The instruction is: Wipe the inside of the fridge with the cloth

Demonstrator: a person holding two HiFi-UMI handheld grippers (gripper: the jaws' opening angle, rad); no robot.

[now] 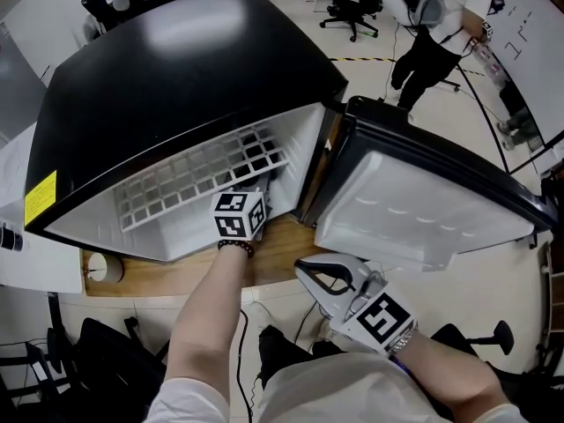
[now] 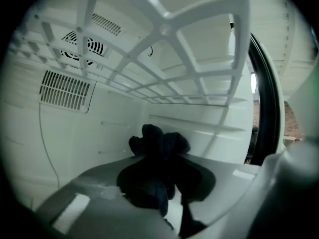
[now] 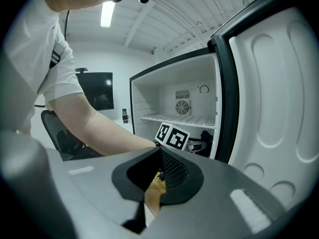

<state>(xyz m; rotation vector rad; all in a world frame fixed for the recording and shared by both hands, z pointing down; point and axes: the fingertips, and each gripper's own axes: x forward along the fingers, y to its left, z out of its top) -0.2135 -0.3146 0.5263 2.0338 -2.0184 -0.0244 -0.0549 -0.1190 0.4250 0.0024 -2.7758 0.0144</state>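
Observation:
A black mini fridge [image 1: 176,60] stands on a wooden tabletop [image 1: 278,254] with its door [image 1: 414,210] swung open to the right. My left gripper [image 1: 256,203] reaches into the white interior below the white grid shelf [image 1: 207,170]. In the left gripper view it [image 2: 167,183] is shut on a bunched dark cloth [image 2: 159,156], close to the fridge's right inner wall [image 2: 209,128]. My right gripper [image 1: 308,271] hangs shut and empty in front of the fridge. In the right gripper view it [image 3: 149,188] points at the open compartment, where the left gripper's marker cube [image 3: 172,136] shows.
A round fan grille [image 2: 82,46] and a slotted vent [image 2: 65,91] sit on the back wall. The grid shelf [image 2: 164,29] runs close overhead. A tape roll [image 1: 106,267] lies at the table's left. A person [image 1: 441,25] and an office chair [image 1: 352,7] are behind the fridge.

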